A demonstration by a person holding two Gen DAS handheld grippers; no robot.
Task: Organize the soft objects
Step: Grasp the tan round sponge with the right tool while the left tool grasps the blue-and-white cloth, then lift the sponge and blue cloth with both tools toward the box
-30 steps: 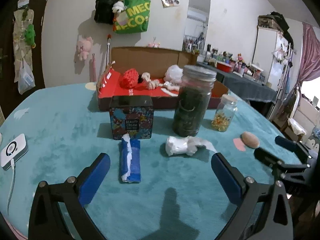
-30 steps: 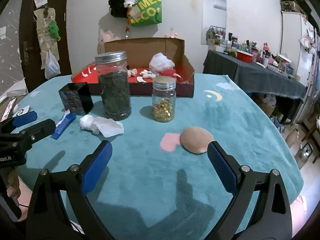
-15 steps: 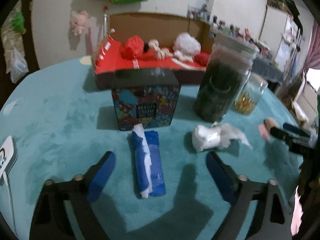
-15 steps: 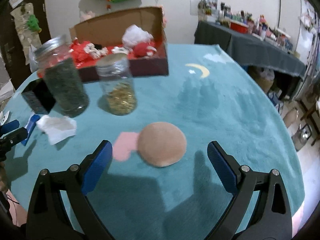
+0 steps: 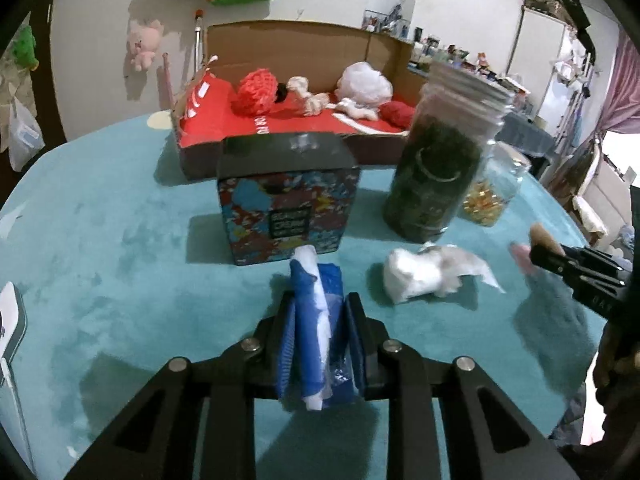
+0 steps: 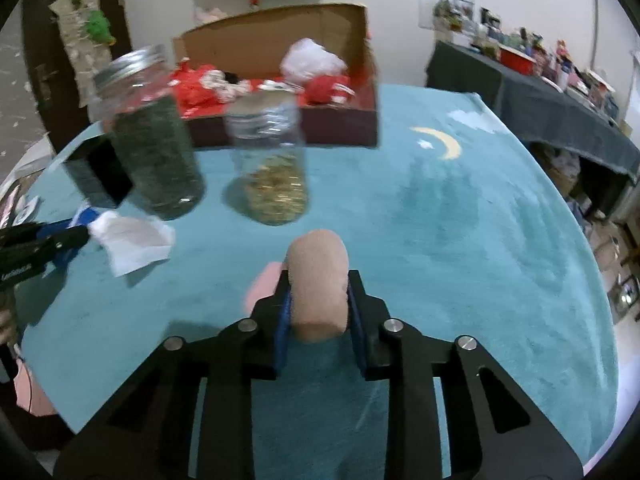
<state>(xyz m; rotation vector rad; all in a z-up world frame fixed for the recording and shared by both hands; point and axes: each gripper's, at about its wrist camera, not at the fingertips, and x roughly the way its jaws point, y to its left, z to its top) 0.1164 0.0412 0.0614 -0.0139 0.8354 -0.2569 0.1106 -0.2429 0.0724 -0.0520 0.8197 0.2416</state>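
Now both tongs, wide apart a second ago, have just been closing. Left tongs [image 5: 320, 320] clamp the blue-and-white soft tissue packet [image 5: 318, 320]. Right tongs [image 6: 318, 300] squeeze the round tan sponge pad [image 6: 318, 280].

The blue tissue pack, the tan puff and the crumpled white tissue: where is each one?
blue tissue pack [image 5: 310, 332], left wrist view, its blue wrapper between the fingers.
tan puff [image 6: 318, 280], right wrist view, middle of its squeezed top.
crumpled white tissue [image 5: 416, 276], left wrist view, its bunched thick end.

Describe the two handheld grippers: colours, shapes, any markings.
Both the left gripper and the right gripper have matte black angular frames with cut-out slots, silver round bolt heads at the pivots, and blue pads lining the jaws. Seen from the right wrist view, the left gripper's side carries small white lettering, too blurred to read.
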